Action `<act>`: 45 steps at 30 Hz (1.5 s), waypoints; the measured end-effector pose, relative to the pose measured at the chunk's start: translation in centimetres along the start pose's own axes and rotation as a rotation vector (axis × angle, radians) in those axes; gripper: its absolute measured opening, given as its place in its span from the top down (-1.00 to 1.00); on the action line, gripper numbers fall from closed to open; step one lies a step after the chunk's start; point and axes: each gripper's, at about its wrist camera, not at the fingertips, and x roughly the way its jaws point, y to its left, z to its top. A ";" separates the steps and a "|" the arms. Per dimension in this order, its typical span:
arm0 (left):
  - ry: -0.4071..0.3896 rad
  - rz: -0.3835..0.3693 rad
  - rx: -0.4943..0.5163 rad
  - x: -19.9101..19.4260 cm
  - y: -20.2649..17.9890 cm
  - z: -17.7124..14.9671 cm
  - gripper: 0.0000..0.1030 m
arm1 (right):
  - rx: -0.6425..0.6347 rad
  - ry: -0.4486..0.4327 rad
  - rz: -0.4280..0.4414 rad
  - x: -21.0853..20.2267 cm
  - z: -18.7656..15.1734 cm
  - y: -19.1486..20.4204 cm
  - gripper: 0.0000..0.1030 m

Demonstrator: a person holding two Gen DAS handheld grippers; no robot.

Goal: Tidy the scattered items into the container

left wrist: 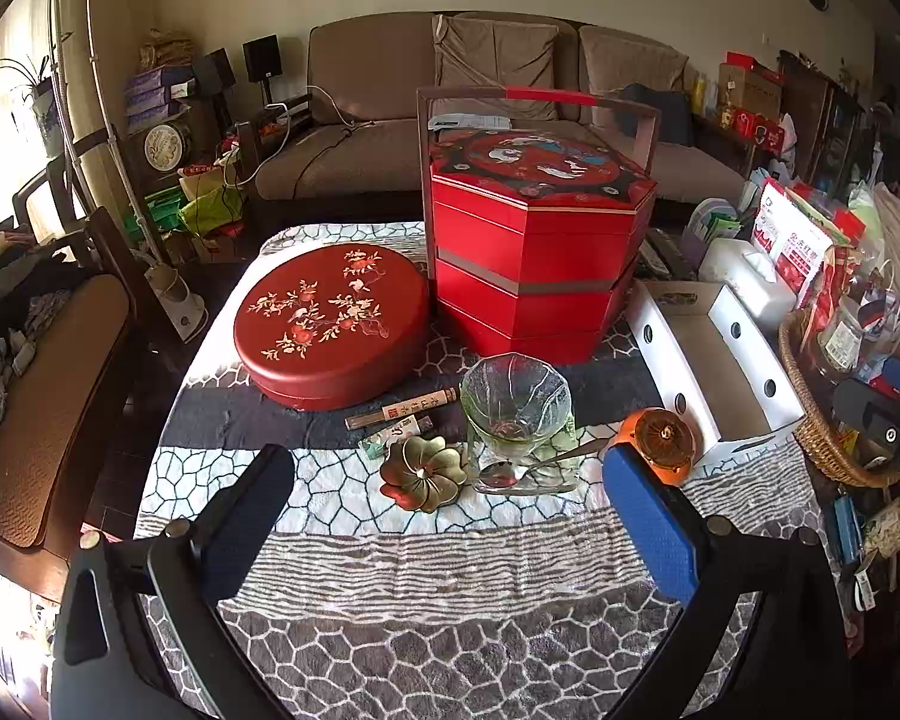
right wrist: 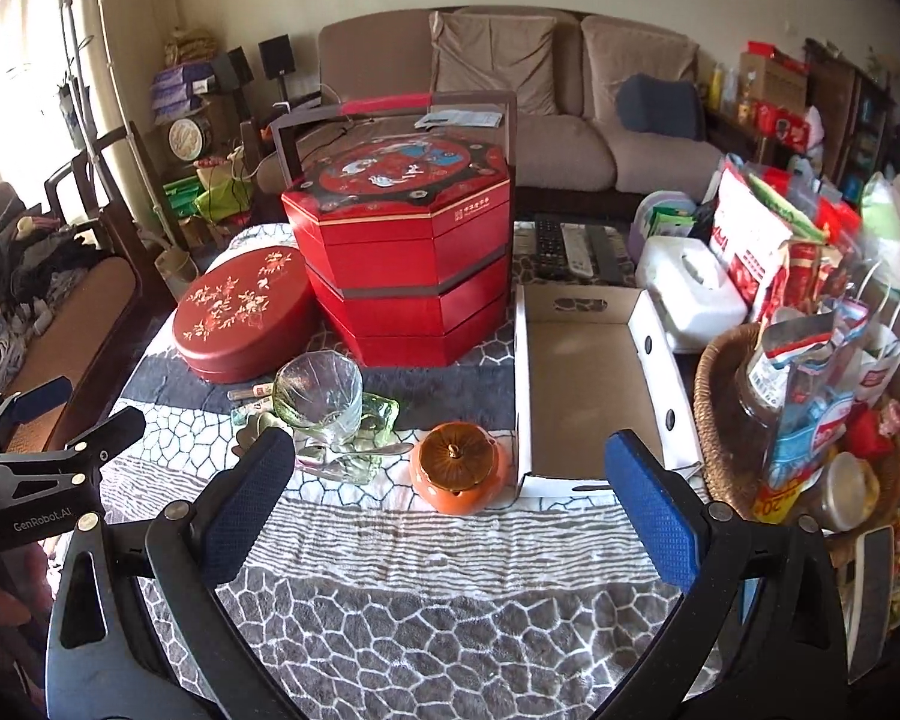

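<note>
Left wrist view: left gripper (left wrist: 450, 510) is spread wide and empty, hovering above the table (left wrist: 426, 576) short of the clutter. Scattered items sit in a tight group just ahead: a brass flower dish (left wrist: 423, 473), a glass bowl (left wrist: 515, 405) resting on a green glass dish (left wrist: 561, 450) with a spoon (left wrist: 510, 473) laid across it, an incense box (left wrist: 401, 409) and a small packet (left wrist: 393, 435) behind the flower dish. An orange pumpkin pot (left wrist: 660, 438) stands to the right, partly hidden by the blue pad and touching or nearly touching the white box (left wrist: 720, 372), which is open and holds nothing.

Right wrist view: right gripper (right wrist: 450, 510) is likewise released and carries nothing. The pumpkin pot (right wrist: 457, 463) stands directly ahead, just beside the white box (right wrist: 582, 378); the glassware (right wrist: 324, 402) lies to its left.

Assessment of handling: the pot looks glazed ceramic, so stiff, slippery and breakable, with a lid that may be loose; best gripped across the body below the lid, not by the knob. Glass pieces are fragile and stacked, so the spoon should come off first and the bowl be taken by its rim wall. Flower dish is thin metal, light, best pinched at a petal edge. Incense box and packet are light and should handle easily.
</note>
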 end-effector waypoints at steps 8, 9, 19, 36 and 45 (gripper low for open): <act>-0.004 0.035 0.032 -1.4 0.3 2.6 -1.00 | -0.050 0.011 -0.012 -1.6 3.5 1.2 -1.00; -0.003 0.039 0.034 -1.5 0.3 2.8 -1.00 | -0.050 0.017 -0.008 -1.8 4.2 1.3 -1.00; 0.007 0.020 0.023 -2.5 0.9 4.7 -1.00 | -0.059 0.054 0.019 -2.2 6.6 2.7 -1.00; 0.114 0.017 0.052 -1.5 0.9 8.5 -1.00 | -0.049 0.156 0.005 -0.6 10.8 2.4 -1.00; 0.123 0.018 0.040 0.3 1.5 7.7 -1.00 | -0.038 0.186 0.023 1.6 10.0 2.0 -1.00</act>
